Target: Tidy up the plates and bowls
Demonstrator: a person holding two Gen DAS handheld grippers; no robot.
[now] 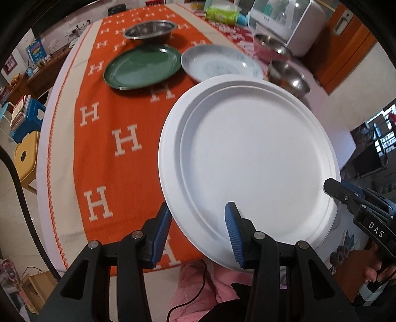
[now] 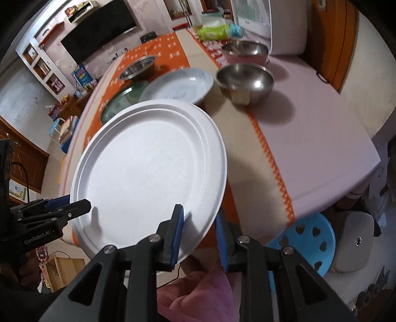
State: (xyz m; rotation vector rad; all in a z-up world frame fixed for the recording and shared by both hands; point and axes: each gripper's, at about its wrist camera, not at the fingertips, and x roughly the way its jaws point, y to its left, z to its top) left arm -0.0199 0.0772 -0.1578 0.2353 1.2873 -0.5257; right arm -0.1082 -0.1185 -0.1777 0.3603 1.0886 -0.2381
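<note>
bright, soft daylight; fisheye bending with dark corners, motion blur on far dishes, faint shadows.

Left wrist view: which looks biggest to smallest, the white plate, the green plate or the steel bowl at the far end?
1. white plate, though it is nearest the camera
2. green plate
3. steel bowl, farthest, so its true size is unsure

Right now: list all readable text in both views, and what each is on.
"DAS": right gripper, on its black body.
"GenRobot.AI": left gripper, on its black body.
"H", repeated: orange table runner, woven pattern.
Green packet at the table's far end: print too blurred.
Blue book by the TV: cover unreadable.
</note>
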